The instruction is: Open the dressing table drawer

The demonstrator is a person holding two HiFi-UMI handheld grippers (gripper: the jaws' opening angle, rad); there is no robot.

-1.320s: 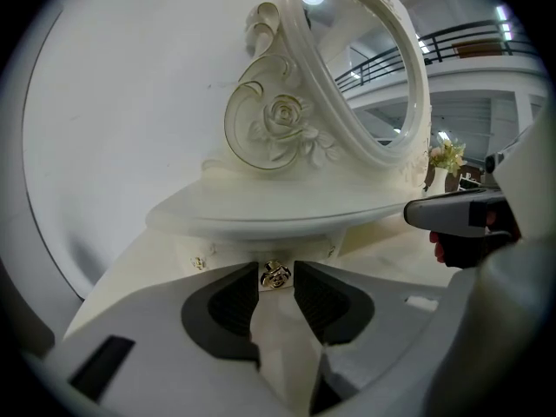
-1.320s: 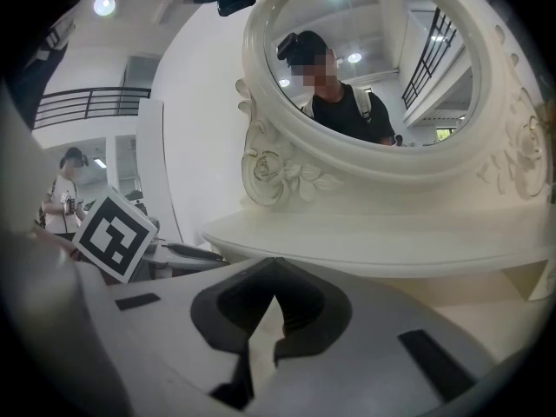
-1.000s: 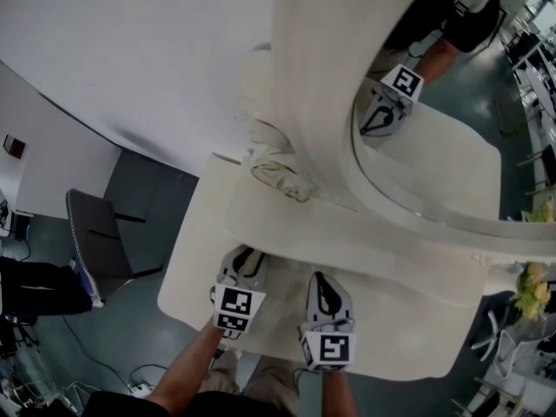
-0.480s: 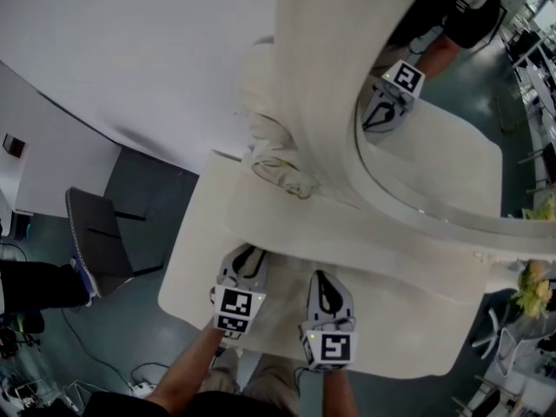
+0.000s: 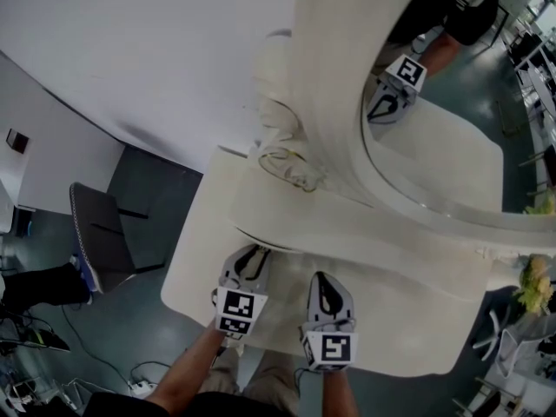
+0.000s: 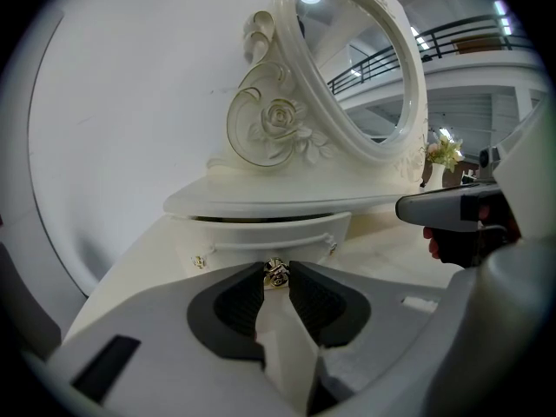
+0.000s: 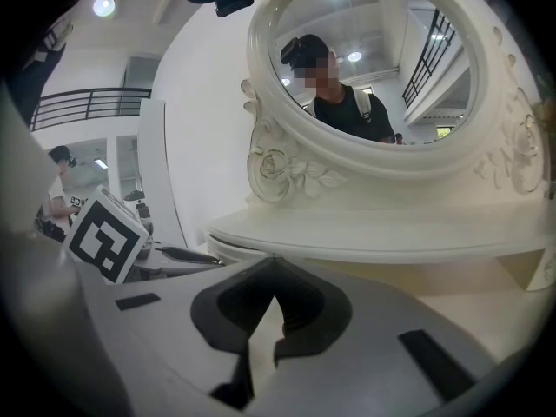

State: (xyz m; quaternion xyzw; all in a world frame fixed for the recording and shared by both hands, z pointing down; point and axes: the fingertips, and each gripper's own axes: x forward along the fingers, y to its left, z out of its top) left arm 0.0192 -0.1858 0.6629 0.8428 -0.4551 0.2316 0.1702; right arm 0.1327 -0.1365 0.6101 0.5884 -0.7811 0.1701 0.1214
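The cream dressing table [image 5: 408, 320] carries an oval mirror [image 5: 452, 102] on a raised shelf. Under that shelf sits a small curved drawer [image 6: 261, 240] with a gold rose knob [image 6: 276, 273]. My left gripper [image 6: 276, 268] is shut on this knob, its tips pinching it from both sides; the head view shows this left gripper [image 5: 252, 252] nosed in under the shelf edge. Beside it my right gripper [image 5: 320, 278] rests over the table top, shut with nothing in it, its tips [image 7: 274, 263] meeting. The drawer front stands slightly out from the shelf.
A dark chair [image 5: 100, 233] stands on the floor left of the table. Pale flowers [image 5: 534, 289] sit at the table's right end. Cables [image 5: 139, 389] lie on the floor near my feet. A white wall rises behind the mirror.
The head view has shifted slightly, and a thin dark gap now shows under the shelf edge by the left gripper. Both grippers keep their places.
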